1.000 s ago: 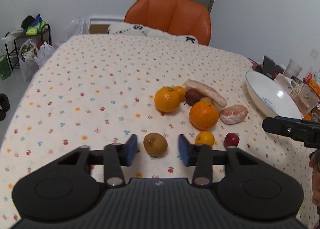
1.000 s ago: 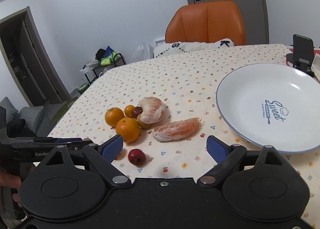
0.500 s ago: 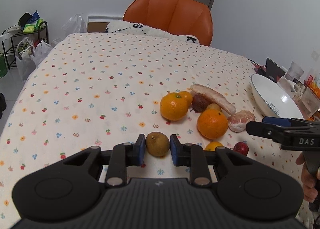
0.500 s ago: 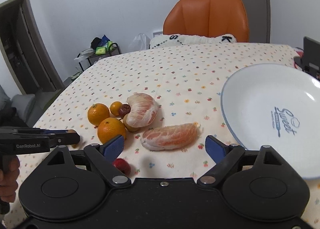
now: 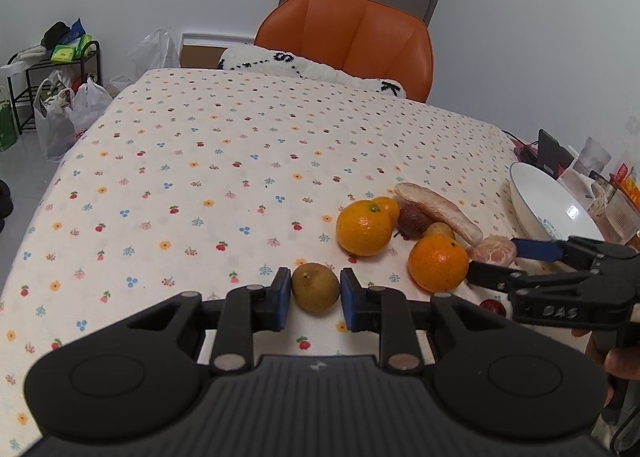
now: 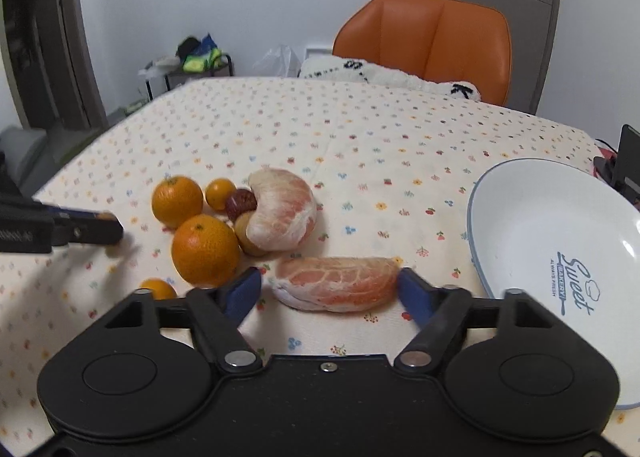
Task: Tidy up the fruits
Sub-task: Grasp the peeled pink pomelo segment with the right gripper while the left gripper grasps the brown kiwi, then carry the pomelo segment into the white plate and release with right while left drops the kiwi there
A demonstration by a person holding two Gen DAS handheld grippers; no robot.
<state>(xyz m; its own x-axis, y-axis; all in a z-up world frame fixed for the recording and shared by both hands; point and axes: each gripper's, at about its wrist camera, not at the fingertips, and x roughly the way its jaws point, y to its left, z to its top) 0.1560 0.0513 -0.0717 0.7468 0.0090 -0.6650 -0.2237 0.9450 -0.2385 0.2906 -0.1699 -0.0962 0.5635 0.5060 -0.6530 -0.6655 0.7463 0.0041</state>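
Observation:
A brown round fruit [image 5: 314, 287] lies on the flowered tablecloth [image 5: 208, 161], and my left gripper [image 5: 315, 299] is shut on it with a blue pad against each side. A peeled pomelo segment [image 6: 336, 289] lies between the spread fingers of my open right gripper [image 6: 329, 293]; the right pad touches its end and the left pad stands off. Behind it sit a second pomelo piece [image 6: 284, 213], two large oranges [image 6: 206, 249], a small orange [image 6: 220, 193] and a dark red fruit [image 6: 240, 203]. The white plate [image 6: 520, 217] stands to the right. My left gripper [image 6: 80, 225] shows at the left edge.
An orange chair [image 5: 352, 41] with a white cushion stands behind the table's far edge. A dark phone stand [image 5: 554, 153] and packets crowd the right side beyond the plate [image 5: 560, 209]. A small red fruit [image 5: 492, 305] lies under the right gripper [image 5: 508, 263]. Shelves and bags stand on the floor at left.
The left gripper went from open to shut on the brown fruit. The right gripper moved forward and down, so the pomelo segment now lies between its fingers.

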